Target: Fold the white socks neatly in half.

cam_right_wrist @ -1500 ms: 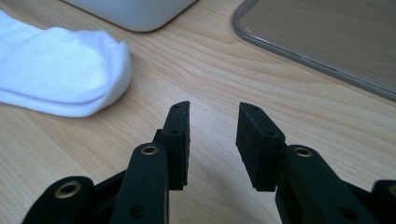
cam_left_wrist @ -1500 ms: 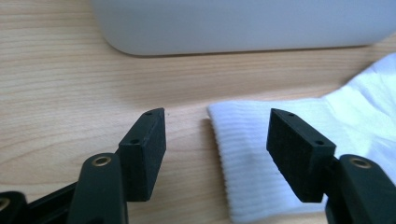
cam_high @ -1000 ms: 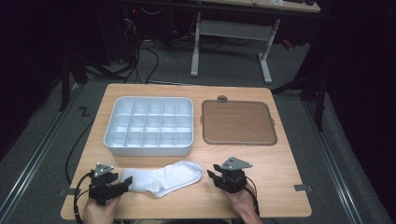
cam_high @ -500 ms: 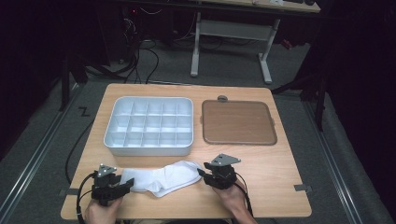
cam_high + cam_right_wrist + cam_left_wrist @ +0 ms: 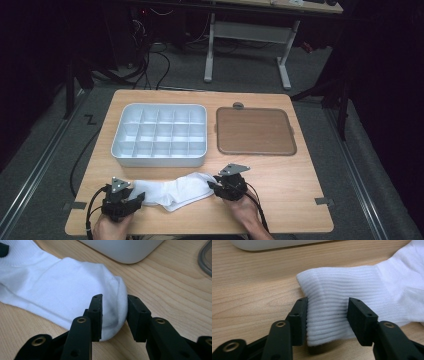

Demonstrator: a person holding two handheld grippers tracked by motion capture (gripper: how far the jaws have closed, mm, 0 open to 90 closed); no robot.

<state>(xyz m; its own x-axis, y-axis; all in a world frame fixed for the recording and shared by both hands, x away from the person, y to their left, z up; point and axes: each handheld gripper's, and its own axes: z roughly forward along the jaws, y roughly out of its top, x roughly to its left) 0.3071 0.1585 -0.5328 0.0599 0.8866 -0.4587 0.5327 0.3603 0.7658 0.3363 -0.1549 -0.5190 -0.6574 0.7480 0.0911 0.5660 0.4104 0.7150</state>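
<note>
White sock (image 5: 172,192) lies flat on the table (image 5: 300,200), just in front of the white divided tray (image 5: 160,134); cuff to the tray's left-front, toe to its right-front.

Left gripper (image 5: 328,312): jaws have just been closing and now clamp the ribbed cuff, bunching it.

Right gripper (image 5: 115,315): jaws have just been closing and pinch the toe.

Judgement: keep both grips deep enough to catch both layers, then lift evenly.

Brown lid (image 5: 255,131) sits right of the tray. Light wood top; dark room, cables behind.
</note>
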